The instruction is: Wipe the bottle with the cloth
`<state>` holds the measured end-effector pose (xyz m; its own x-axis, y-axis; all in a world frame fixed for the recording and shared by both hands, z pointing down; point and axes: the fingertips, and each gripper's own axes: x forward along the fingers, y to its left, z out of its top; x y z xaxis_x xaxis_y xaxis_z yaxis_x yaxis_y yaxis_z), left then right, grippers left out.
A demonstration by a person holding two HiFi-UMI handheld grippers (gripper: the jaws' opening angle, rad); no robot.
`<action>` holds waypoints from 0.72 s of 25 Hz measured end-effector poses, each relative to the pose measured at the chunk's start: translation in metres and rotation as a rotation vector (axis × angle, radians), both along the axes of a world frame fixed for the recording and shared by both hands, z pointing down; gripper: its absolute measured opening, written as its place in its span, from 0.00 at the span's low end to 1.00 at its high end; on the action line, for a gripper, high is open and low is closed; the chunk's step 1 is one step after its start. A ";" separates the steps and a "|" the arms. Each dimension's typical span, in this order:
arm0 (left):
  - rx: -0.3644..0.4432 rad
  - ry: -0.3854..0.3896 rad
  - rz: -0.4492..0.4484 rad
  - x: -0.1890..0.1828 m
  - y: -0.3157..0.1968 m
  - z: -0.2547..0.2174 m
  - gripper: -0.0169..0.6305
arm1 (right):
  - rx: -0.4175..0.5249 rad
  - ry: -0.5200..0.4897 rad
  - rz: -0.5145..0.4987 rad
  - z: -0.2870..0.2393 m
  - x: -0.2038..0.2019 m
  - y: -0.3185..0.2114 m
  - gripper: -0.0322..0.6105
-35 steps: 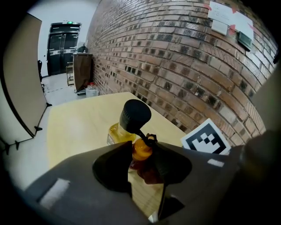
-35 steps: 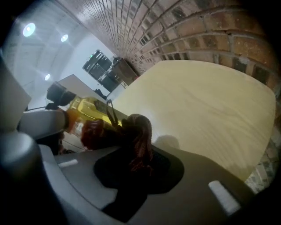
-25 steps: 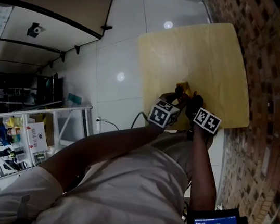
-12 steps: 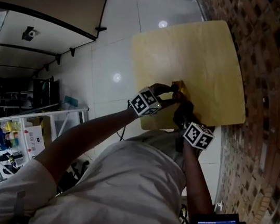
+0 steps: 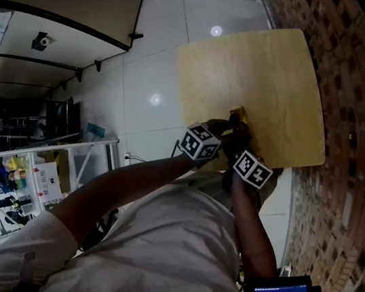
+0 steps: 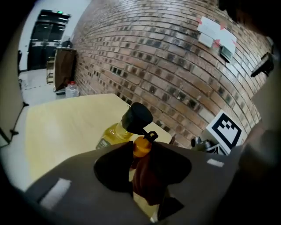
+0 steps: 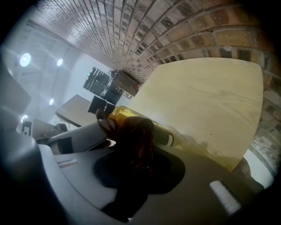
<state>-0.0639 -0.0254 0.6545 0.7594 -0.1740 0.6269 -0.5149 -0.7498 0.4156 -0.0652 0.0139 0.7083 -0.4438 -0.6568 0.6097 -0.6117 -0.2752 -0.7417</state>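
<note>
Gripping the dark reddish-brown cloth, my right claw is clamped on it and holds it draped over the side of the bottle. My left claw works close beside it. Its jaws have just been closing and now pinch the bottle up by its black cap. Between the tips I see an orange piece with something dark brown below it, probably the bottle's neck, though the shadow there is too deep for me to be sure. The yellow body slants away from my left claw, with a label on its side. The bottle sits over the near edge of the pale wooden desk, close in front of me. Beyond the desk runs a brick wall, and off to the left lies a glossy white tiled floor.
</note>
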 end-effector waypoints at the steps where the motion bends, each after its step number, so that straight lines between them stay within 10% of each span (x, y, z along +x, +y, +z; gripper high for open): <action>1: -0.016 0.005 -0.052 0.002 0.000 0.000 0.26 | -0.003 0.007 0.003 0.000 0.002 0.000 0.17; 6: -0.075 0.020 -0.216 0.008 -0.001 -0.005 0.26 | -0.085 0.018 -0.015 0.023 -0.004 0.006 0.17; 18: -0.154 0.053 -0.295 0.016 0.002 -0.005 0.26 | -0.196 -0.099 -0.030 0.077 0.010 0.013 0.17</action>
<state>-0.0475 -0.0233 0.6492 0.7228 -0.2978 0.6236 -0.6750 -0.4980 0.5444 -0.0548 0.0268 0.7851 -0.5256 -0.5158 0.6765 -0.5482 -0.4028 -0.7330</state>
